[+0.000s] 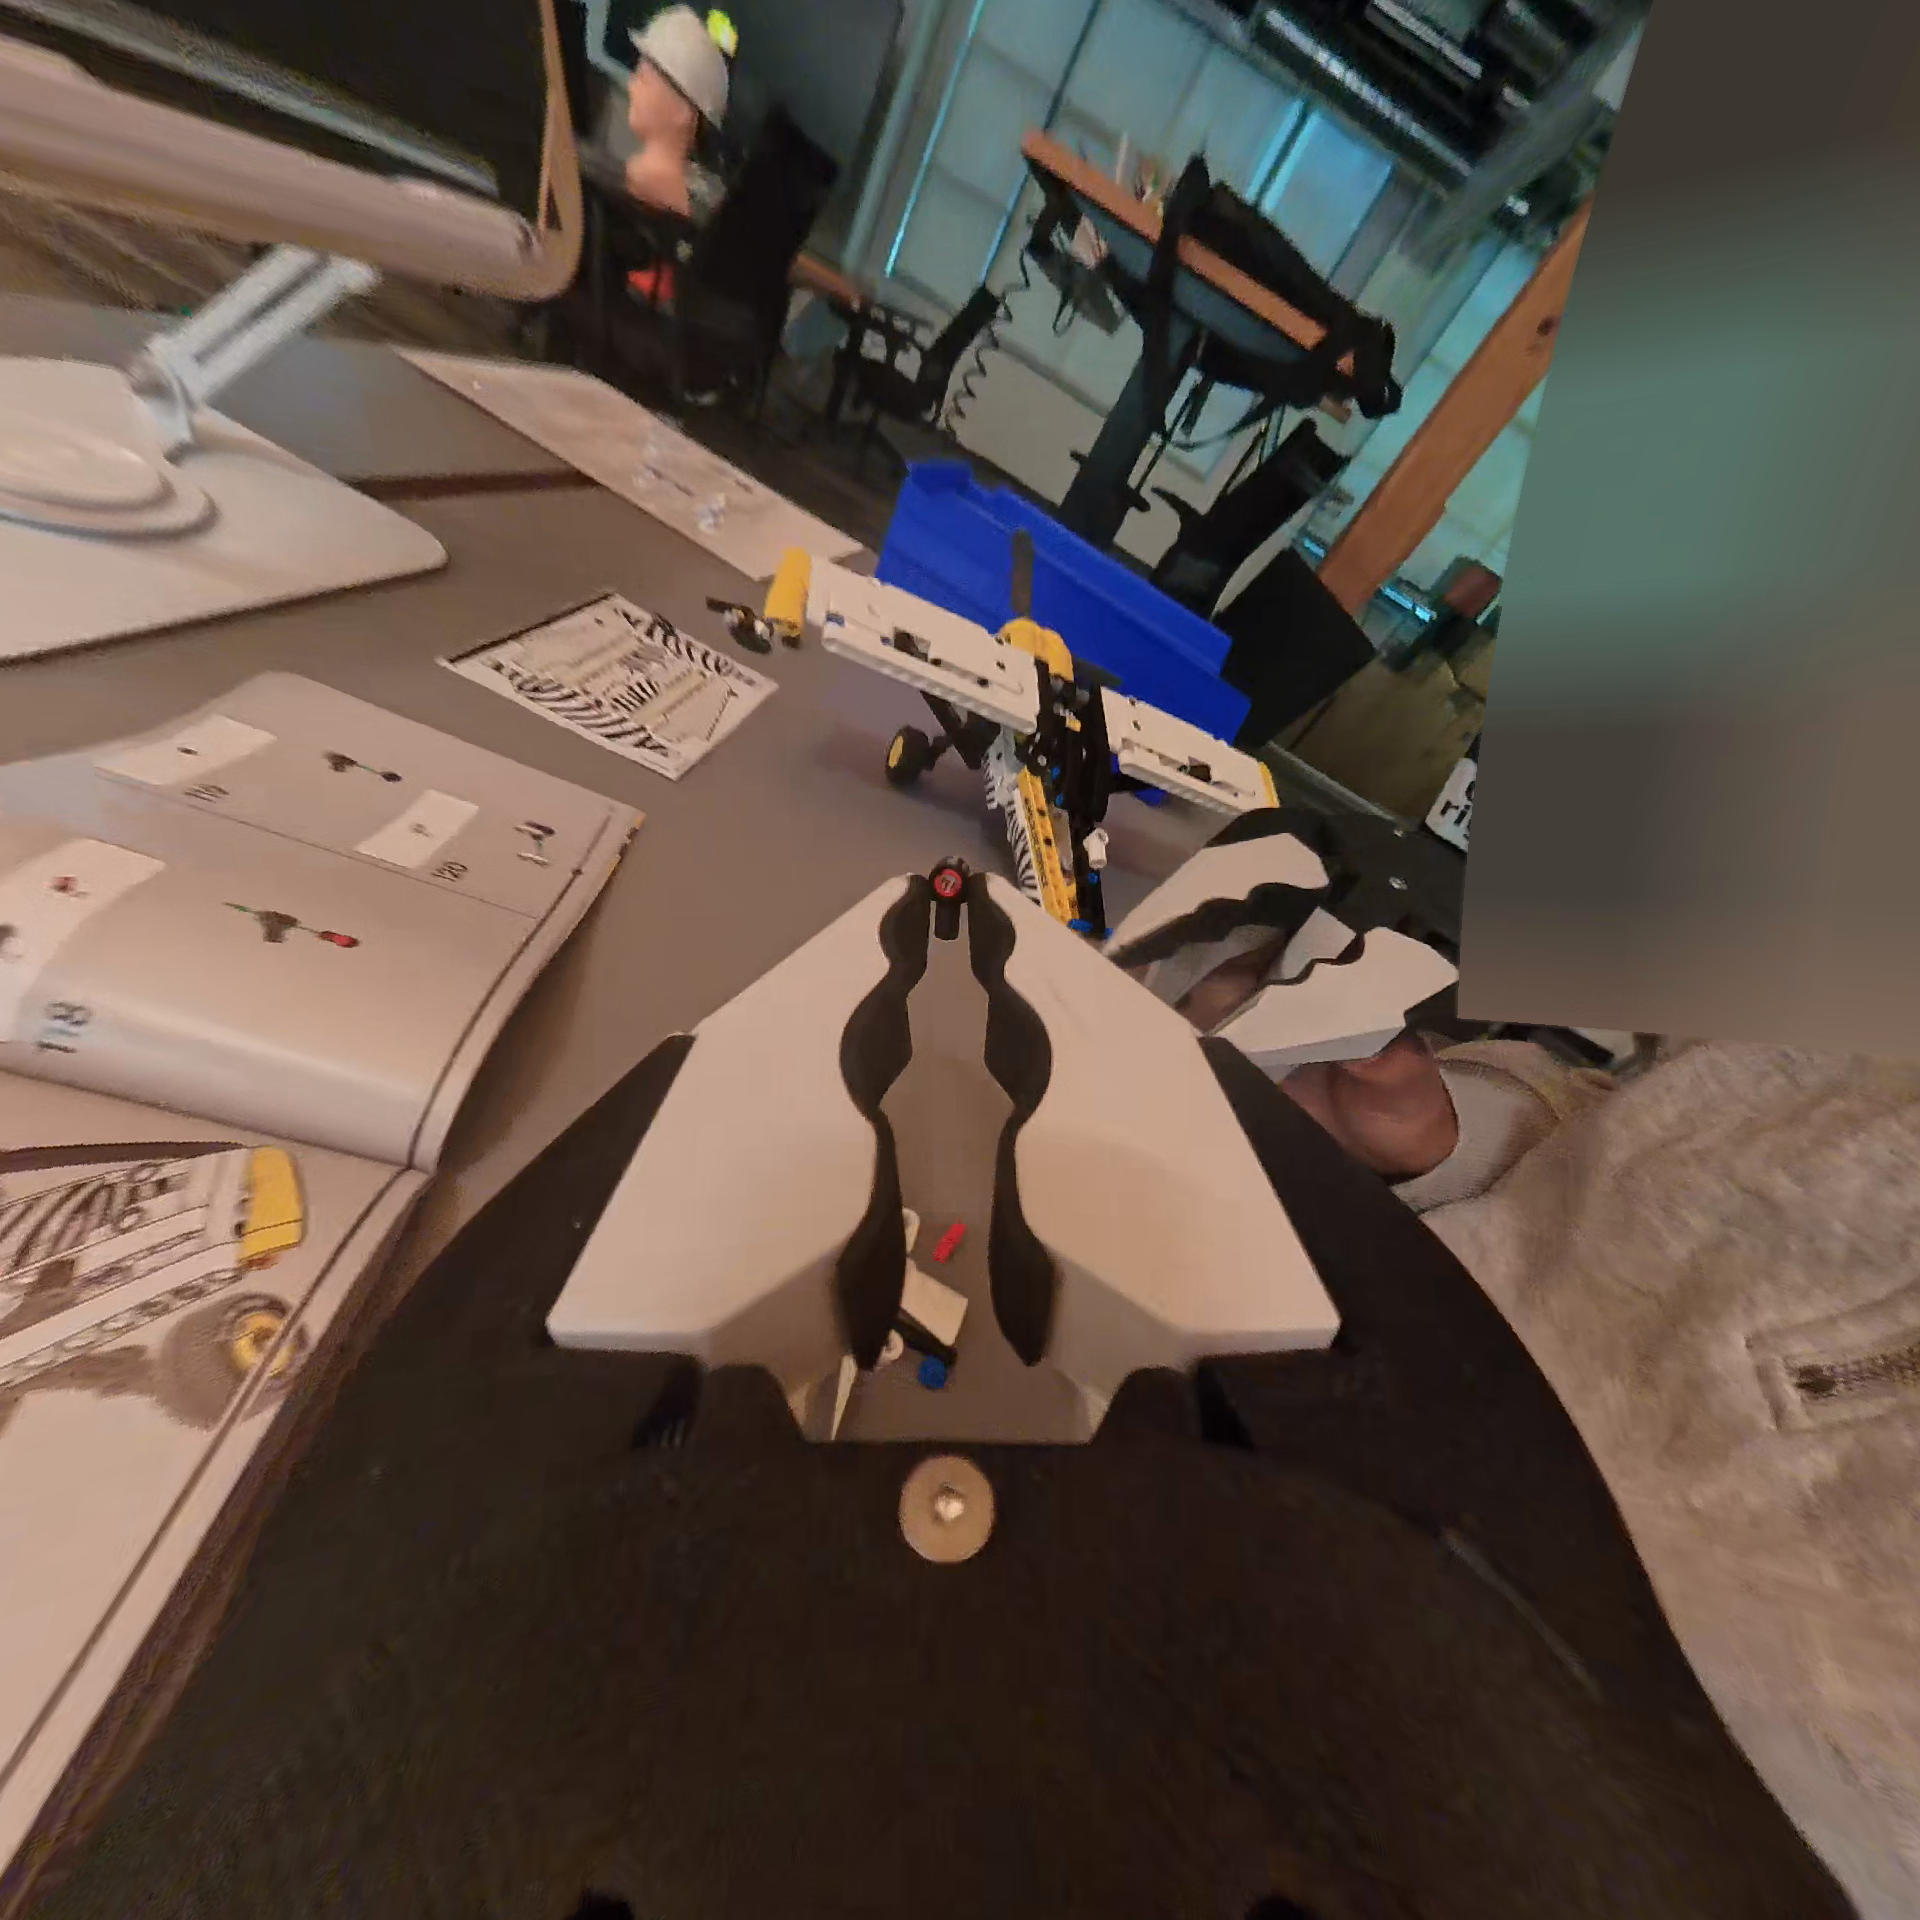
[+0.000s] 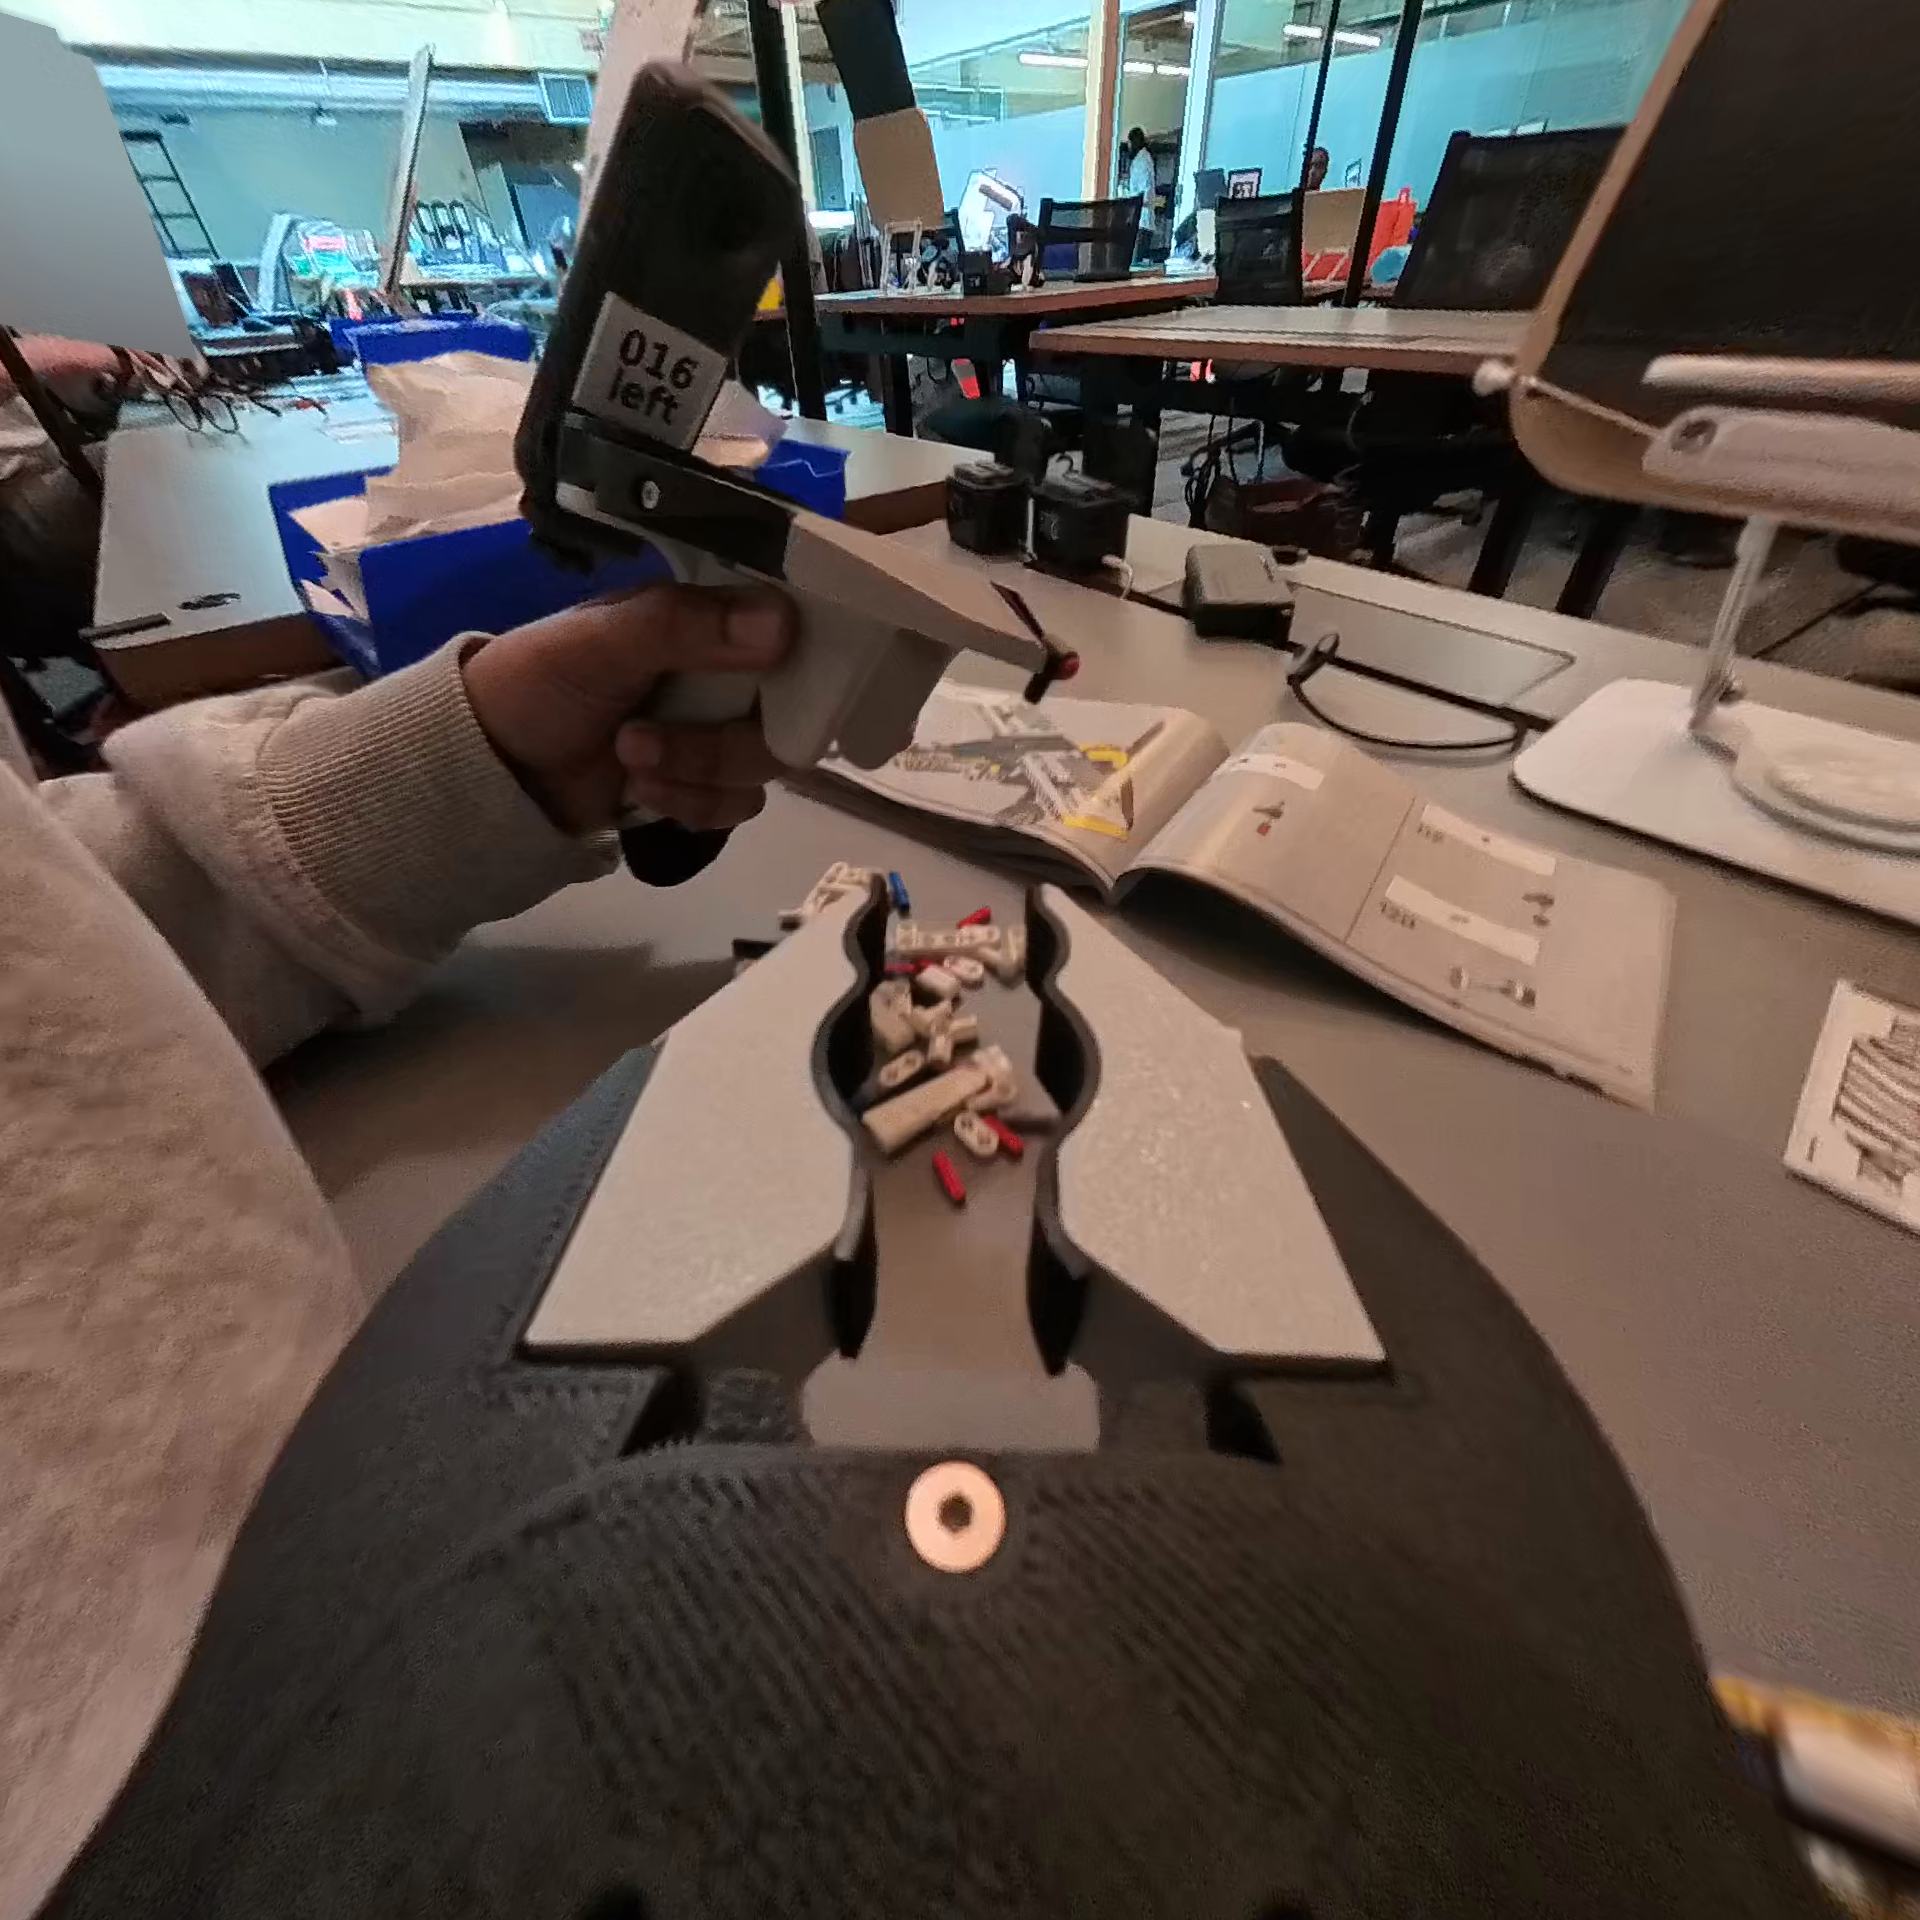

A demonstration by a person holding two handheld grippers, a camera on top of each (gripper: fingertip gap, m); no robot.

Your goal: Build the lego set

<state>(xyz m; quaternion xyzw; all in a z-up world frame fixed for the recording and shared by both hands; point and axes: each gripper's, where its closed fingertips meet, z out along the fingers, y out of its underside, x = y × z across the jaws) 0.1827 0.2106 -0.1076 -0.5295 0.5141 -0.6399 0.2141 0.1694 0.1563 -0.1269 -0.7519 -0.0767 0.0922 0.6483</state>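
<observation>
white label (image 2: 646,387) on left gripper (image 2: 1039,649), numbered booklet (image 1: 291,914) pages

Dim indoor light, soft shadows, wide-angle bending and blur toward the edges

Left gripper (image 1: 948,902) raised, fingers (image 1: 894,935) pinched together; right gripper (image 2: 958,914) low, fingers apart.

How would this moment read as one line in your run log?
left gripper: shut on small black-and-red piece | right gripper: open above loose pieces | plane model: on table
</observation>
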